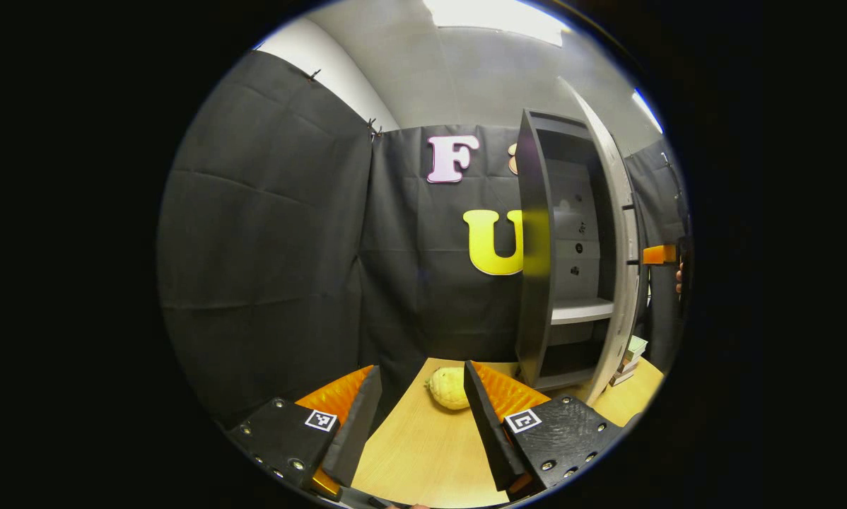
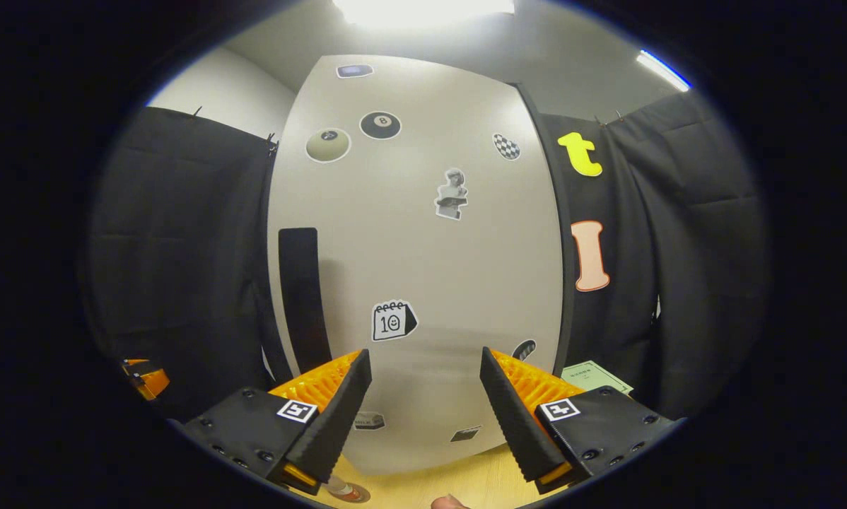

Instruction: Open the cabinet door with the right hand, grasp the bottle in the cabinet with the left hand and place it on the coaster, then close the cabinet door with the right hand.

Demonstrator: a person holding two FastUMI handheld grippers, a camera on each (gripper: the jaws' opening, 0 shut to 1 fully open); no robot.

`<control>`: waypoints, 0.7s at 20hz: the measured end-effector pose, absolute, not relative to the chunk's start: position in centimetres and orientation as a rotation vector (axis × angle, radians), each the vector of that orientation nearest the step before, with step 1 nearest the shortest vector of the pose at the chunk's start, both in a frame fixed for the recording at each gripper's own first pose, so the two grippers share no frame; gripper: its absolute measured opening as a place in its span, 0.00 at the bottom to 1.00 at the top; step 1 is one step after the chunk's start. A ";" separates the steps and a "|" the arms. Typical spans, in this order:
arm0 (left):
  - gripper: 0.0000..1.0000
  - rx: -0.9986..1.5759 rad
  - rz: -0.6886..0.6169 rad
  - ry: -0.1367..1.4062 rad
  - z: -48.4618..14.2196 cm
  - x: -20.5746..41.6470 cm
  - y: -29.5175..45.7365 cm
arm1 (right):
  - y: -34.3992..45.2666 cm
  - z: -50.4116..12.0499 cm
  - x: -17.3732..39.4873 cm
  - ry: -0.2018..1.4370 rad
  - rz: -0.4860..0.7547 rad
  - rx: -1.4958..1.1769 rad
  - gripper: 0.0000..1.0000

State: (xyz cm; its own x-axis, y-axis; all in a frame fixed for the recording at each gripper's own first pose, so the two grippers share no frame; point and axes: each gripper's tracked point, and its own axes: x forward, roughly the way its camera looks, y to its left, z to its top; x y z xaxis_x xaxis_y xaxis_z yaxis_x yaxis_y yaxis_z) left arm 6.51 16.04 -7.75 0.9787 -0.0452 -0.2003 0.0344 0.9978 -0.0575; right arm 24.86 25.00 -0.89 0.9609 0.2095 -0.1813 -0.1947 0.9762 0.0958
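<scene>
— Both tools gape wide, empty: left tool [image 1: 422,417] over the tabletop [image 1: 423,459], right tool [image 2: 425,406] facing the cabinet door [image 2: 423,254].
— Door's swung open; I can't spot the bottle.

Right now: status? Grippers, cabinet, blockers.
Left gripper open, empty, over table. Right gripper open, facing cabinet door. Door ajar, shelves look bare. Yellowish round thing on table ahead.
</scene>
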 end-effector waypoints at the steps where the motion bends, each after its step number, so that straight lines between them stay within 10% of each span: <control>1: 0.68 -0.050 -0.046 0.195 -7.2 6.7 15.4 | 24.4 -0.6 24.4 0.182 0.202 0.073 1.00; 14: 0.68 -0.041 -0.198 0.119 -0.5 4.8 -2.1 | 8.3 1.7 16.9 0.131 0.123 0.066 1.00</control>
